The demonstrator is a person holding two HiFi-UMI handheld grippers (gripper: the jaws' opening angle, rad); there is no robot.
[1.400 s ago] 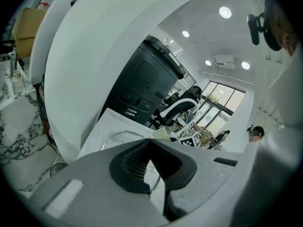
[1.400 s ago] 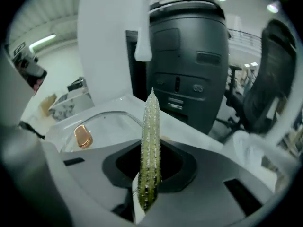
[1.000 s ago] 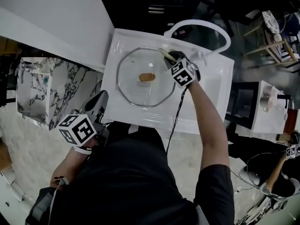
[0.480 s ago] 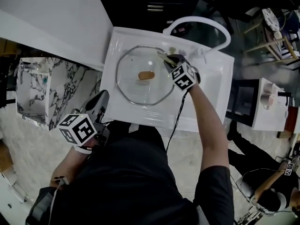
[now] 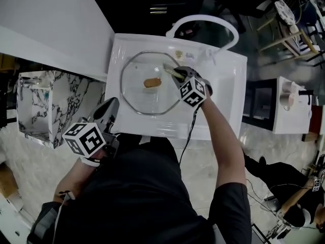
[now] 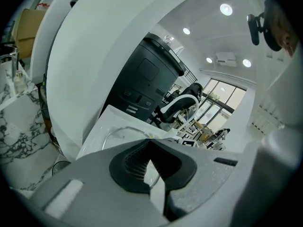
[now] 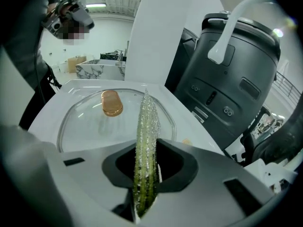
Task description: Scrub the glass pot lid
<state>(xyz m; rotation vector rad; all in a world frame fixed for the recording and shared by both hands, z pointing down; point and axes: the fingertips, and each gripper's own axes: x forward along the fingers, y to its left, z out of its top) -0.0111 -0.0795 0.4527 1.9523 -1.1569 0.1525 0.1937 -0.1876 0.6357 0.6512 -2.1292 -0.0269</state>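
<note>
The round clear glass pot lid (image 5: 141, 99) lay flat in the white basin (image 5: 226, 103), likely heavy, slippery and fragile, best steadied at its rim; the right gripper (image 7: 144, 186) clamped a thin green scrub pad (image 7: 146, 136), the left gripper (image 6: 154, 170) was closed on nothing

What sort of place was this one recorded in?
Probably a lab or office mock-up, not a home kitchen: a white sink with arched faucet, an office chair beyond, recessed ceiling lights.
</note>
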